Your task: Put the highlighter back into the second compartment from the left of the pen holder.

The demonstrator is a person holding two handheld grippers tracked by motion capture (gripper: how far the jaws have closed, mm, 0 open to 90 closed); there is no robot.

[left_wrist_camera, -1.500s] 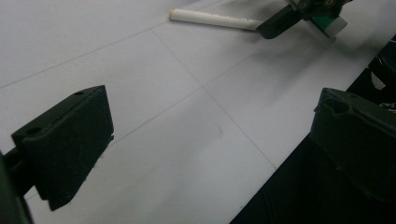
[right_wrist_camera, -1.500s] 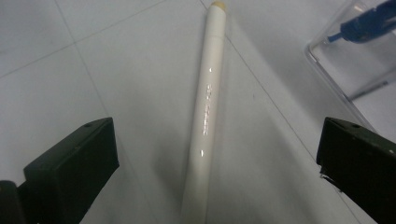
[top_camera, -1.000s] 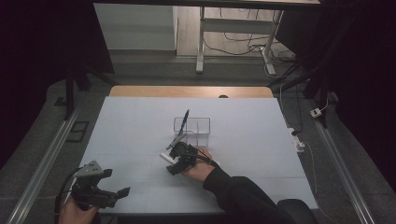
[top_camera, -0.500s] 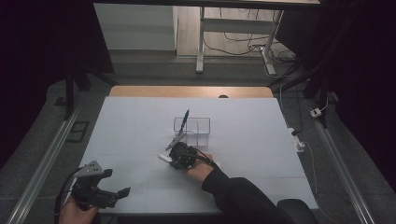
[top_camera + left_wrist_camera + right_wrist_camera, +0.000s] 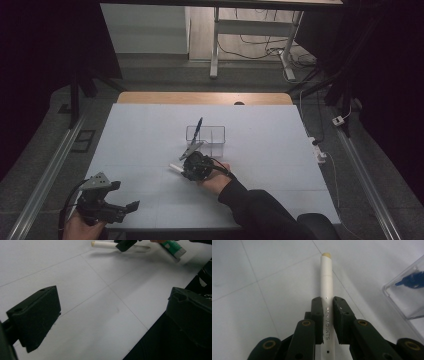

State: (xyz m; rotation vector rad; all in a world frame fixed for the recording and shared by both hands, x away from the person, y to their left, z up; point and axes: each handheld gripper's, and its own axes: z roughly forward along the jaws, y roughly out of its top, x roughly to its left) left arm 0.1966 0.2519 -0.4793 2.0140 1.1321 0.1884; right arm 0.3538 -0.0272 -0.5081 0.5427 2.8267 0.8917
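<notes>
Pinching a slim white cylindrical pen [image 5: 326, 290] with a cream tip, the right gripper [image 5: 327, 315] is resting low over the pale white table [image 5: 150, 130]; its 2 black jaws have just been closing and are now pressing on the barrel from both sides, with grey lettering showing between the pads. In the high view this right gripper [image 5: 194, 165] is sitting near the table's middle, and the white pen [image 5: 176, 168] is sticking out of it to the picture's left, lying flat or nearly flat on the surface. Just beyond it, the clear plastic box with 2 compartments [image 5: 212, 135] is standing on the table, and a dark blue pen [image 5: 198, 126] is leaning upright in its left compartment. In the right gripper view a corner of that clear box [image 5: 407, 297] is showing at the right edge.

The left gripper [image 5: 107, 207] is hovering at the table's near left edge, well apart from the pen, its 2 jaws standing spread with nothing between them. The left gripper view is looking across the bare table toward the white pen [image 5: 103, 244] far off.
</notes>
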